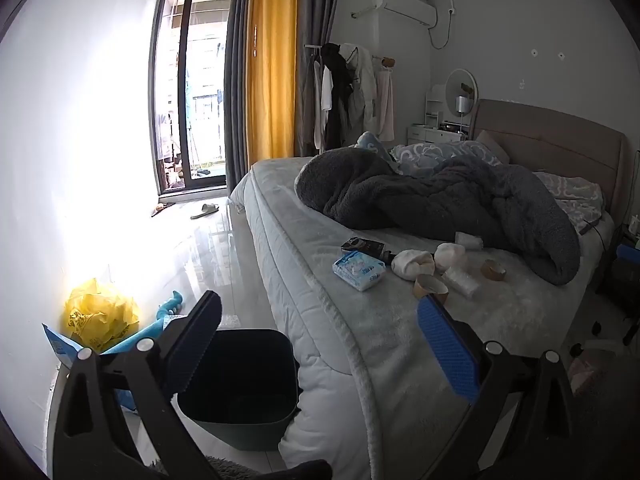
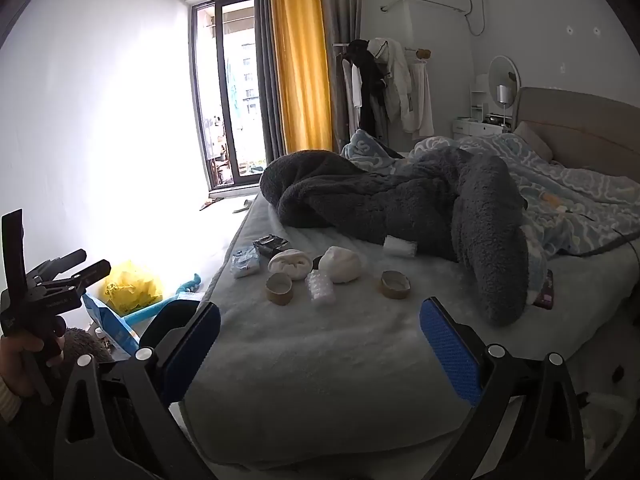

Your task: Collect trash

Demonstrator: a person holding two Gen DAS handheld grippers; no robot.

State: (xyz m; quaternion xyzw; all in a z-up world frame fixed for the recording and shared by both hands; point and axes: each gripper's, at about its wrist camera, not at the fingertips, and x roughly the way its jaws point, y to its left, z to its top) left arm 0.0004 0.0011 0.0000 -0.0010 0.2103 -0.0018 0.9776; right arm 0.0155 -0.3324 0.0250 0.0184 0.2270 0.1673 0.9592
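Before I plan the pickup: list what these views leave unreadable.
- Bin: left wrist view, floor of the bin in shadow, contents unclear.
- Tissue pack: print too small.
- Dark packet: right wrist view, too small to identify.
- White roll: partly tucked under the grey blanket.

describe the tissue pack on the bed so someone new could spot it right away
Start at the bed and look in front of the grey blanket, where small bits of trash lie in a cluster. The tissue pack is at the cluster's end nearest the window side edge, beside a black packet. It is the only flat, blue and white printed item there.
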